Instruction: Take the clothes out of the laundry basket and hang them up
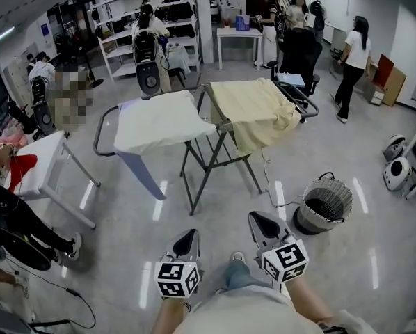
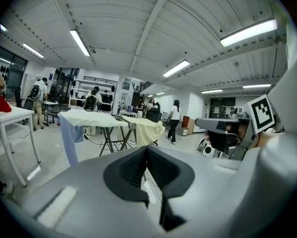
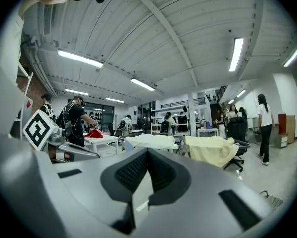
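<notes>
A folding drying rack [image 1: 206, 160] stands mid-floor with a white cloth [image 1: 159, 120] spread on its left wing and a pale yellow cloth [image 1: 257, 113] draped over its right wing. The round wire laundry basket [image 1: 324, 204] sits on the floor to the right and looks empty. My left gripper [image 1: 188, 234] and right gripper [image 1: 261, 218] are held low and close to my body, well short of the rack, both shut with nothing between the jaws. Both gripper views look level across the room at the white cloth [image 2: 91, 118] and the yellow cloth [image 3: 213, 149].
A white table [image 1: 44, 165] with a red cloth [image 1: 19, 169] stands at the left, a person beside it. A black office chair [image 1: 298, 61] is behind the rack. Several people, shelving [image 1: 149, 26] and a desk fill the back. Round grey machines [image 1: 397, 165] sit at the far right.
</notes>
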Demonstrator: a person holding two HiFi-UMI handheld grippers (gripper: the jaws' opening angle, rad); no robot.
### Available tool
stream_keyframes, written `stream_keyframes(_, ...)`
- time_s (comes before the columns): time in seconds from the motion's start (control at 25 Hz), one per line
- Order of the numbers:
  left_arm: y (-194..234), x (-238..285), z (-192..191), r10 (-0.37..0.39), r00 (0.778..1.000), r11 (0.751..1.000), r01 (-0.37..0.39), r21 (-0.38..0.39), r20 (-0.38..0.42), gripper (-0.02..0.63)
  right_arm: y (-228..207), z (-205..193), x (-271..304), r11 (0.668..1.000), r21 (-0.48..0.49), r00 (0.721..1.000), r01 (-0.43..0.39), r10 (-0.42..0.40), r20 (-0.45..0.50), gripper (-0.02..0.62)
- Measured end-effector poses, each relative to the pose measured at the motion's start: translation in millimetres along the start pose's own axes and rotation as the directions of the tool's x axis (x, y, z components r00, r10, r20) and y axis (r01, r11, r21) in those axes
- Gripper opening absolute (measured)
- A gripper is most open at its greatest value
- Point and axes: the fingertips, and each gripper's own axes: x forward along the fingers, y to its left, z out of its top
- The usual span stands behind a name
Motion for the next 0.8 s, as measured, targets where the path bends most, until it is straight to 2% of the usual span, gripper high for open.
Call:
stream_keyframes(0.16,0.0,-2.9,2.9,-0.003,1.000,1.000,0.003,-0.002,0.007,0.012,3.2,0.9,-1.0,0.999,0.046,1.000,-0.017,0.017,-0.001,0.002)
stream_keyframes(0.8,4.9,-2.7,3.0,-0.028,1.000,1.000,0.028,-0.004,0.005,0.012,4.4,2.7,1.1,1.000,0.022,1.000,0.011,-0.011,0.012,0.002)
